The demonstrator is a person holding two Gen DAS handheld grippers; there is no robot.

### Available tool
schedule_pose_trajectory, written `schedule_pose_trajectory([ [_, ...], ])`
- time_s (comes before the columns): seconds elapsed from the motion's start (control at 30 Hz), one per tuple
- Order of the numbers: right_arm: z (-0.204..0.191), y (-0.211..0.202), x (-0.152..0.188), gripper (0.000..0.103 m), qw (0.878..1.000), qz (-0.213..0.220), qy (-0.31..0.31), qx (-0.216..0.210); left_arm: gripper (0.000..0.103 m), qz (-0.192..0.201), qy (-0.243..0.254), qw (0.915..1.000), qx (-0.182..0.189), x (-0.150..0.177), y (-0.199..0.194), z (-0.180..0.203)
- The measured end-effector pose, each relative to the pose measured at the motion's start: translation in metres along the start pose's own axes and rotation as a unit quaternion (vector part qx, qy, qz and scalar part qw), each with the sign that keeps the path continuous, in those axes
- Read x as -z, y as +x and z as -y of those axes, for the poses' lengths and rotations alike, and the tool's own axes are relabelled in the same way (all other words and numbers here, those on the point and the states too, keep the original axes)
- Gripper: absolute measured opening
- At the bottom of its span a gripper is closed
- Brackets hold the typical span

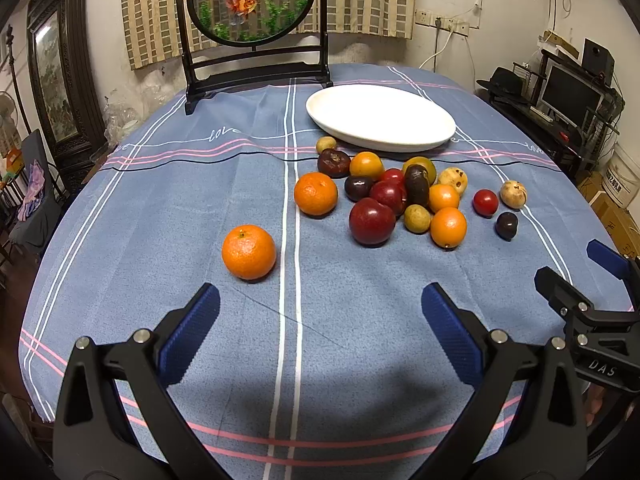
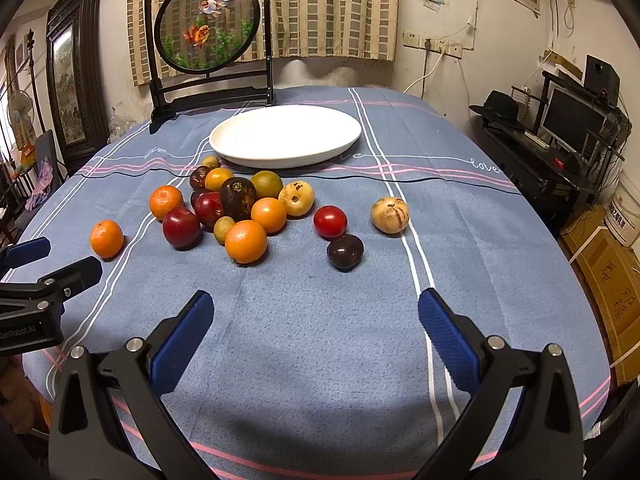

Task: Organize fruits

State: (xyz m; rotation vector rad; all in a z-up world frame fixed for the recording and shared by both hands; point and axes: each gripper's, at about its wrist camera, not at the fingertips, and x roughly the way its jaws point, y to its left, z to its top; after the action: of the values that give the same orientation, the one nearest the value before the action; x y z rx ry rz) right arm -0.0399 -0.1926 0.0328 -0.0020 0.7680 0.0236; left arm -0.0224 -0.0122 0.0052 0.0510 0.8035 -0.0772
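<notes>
Left gripper (image 1: 320, 312) marked "GenRobot.AI", jaws spread, right gripper (image 2: 316, 316) marked "DAS", jaws spread, tablecloth (image 1: 240, 160) reading "love"

Matt woven cloth tablecloth (image 1: 240, 184) ahead of fingers. Glossy smooth white plate (image 1: 380, 118), ceramic-looking, farthest out. Shiny-skinned plum (image 1: 372, 222); dimpled mandarin (image 1: 249, 252) off the left finger. Textured blue rubbery finger pads (image 2: 182, 348), silver metal bolts.

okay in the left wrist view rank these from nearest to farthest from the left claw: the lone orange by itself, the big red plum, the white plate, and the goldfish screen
From the left claw:
1. Lone orange, just ahead, left.
2. Big red plum, ahead, right, at the pile's front.
3. White plate, beyond the pile.
4. Goldfish screen, at the table's far edge.
</notes>
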Motion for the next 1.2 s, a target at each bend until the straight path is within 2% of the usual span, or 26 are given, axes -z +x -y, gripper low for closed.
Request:
schedule_pose_trajectory([
  [0.5,0.005,0.001,0.004,0.102,1.0,0.0,0.008,-0.005,0.101,-0.001,0.001,1.0,0.0,0.004,0.003,-0.002],
  [0.7,0.016,0.01,0.012,0.102,1.0,-0.005,0.018,-0.011,0.101,-0.027,0.018,0.9995,0.002,0.009,0.028,-0.003],
  [0.87,0.027,0.021,0.008,0.102,0.999,-0.012,0.025,-0.018,0.101,-0.039,0.028,0.9985,0.027,-0.001,0.048,0.006],
  [0.97,0.034,0.027,0.004,0.102,0.999,-0.015,0.03,-0.022,0.094,-0.045,0.041,0.9977,0.029,-0.011,0.063,0.016],
  [1.03,0.04,0.029,0.0,0.102,0.999,-0.017,0.039,-0.032,0.085,-0.059,0.048,0.9962,0.041,-0.017,0.074,0.023],
  [1.07,0.042,0.03,-0.001,0.102,0.998,-0.018,0.042,-0.034,0.076,-0.067,0.052,0.9952,0.048,-0.019,0.08,0.027],
  [1.1,0.044,0.031,-0.002,0.102,0.998,-0.019,0.043,-0.038,0.071,-0.076,0.058,0.9939,0.055,-0.021,0.086,0.03],
  [1.2,0.047,0.033,-0.006,0.102,0.998,-0.019,0.034,-0.041,0.071,-0.085,0.064,0.9926,0.059,-0.026,0.096,0.037],
])
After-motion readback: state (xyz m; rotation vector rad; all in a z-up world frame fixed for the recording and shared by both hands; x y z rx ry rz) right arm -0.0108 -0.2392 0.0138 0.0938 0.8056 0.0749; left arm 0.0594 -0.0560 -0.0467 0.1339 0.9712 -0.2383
